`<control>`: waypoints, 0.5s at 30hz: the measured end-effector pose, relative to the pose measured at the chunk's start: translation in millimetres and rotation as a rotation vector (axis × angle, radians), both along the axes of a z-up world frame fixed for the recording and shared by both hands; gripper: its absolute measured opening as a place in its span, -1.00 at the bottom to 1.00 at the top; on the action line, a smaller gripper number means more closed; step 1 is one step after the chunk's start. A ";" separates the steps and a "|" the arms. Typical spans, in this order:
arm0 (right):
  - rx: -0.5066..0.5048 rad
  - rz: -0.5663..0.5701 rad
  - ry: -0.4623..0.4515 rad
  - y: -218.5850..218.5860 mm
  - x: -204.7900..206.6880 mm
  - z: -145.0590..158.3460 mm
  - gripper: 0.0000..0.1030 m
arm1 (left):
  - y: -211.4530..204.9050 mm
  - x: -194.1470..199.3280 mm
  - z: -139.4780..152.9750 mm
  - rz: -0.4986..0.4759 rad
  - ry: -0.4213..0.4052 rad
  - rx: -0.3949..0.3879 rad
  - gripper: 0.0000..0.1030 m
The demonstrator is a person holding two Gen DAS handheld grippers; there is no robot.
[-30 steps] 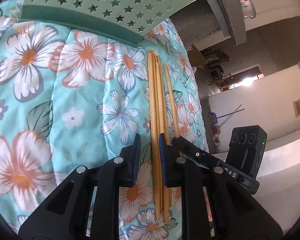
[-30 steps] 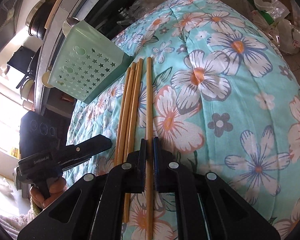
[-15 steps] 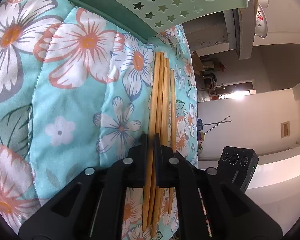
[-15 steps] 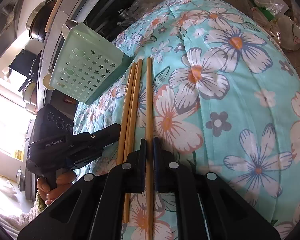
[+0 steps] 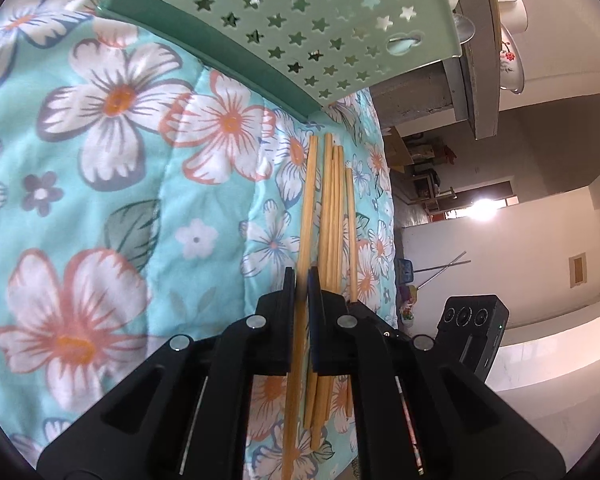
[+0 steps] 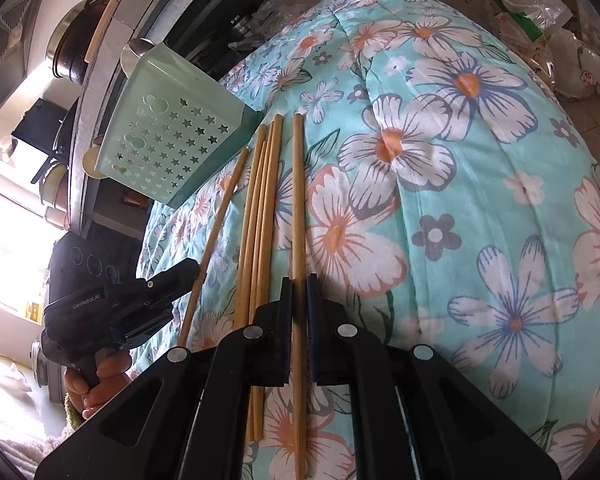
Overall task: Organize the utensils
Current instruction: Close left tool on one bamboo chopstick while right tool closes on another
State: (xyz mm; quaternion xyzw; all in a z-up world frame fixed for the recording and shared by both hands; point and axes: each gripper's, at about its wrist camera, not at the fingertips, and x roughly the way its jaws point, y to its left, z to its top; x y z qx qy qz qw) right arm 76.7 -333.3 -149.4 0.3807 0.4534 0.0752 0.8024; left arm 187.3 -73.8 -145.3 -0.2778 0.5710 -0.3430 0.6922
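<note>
Floral turquoise bedding [image 6: 480,184] covers the surface where a row of wooden chopsticks lies lengthwise, near a pale green, star-punched utensil basket [image 6: 168,136] tipped on its side at the far left. Each of the person's two tools is clamped on a stick. The left hand-held gripper [image 5: 301,276] is closed on the leftmost chopstick [image 5: 309,200], which the right wrist view shows angled apart from the others. The right hand-held gripper [image 6: 299,280] is closed on the rightmost chopstick [image 6: 298,200], which lies just clear of the middle bundle [image 6: 262,208]. Three or so sticks remain loose between the two held ones. Fingers of the person's hand show below the left tool's handle.

Risks from here appear modest but real. Each grip falls near one end of a long, thin stick, so a lift could let the far tip swing or the stick pivot between the pads. The soft, rounded quilt may let the loose bundle roll if nudged. The basket rests on its side, so its opening must be found before either stick can go in.
</note>
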 end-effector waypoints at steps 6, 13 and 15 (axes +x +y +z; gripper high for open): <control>0.007 0.009 0.034 6.2 -16.2 3.0 -0.86 | 43.2 -19.9 19.6 0.077 -0.089 0.087 -0.90; -0.041 0.005 0.072 11.2 -29.1 8.6 -0.84 | 56.9 -37.1 28.3 0.056 -0.263 0.351 -0.90; -0.085 0.011 0.083 12.8 -27.0 12.9 -0.83 | 54.9 -39.7 31.7 0.031 -0.311 0.402 -0.87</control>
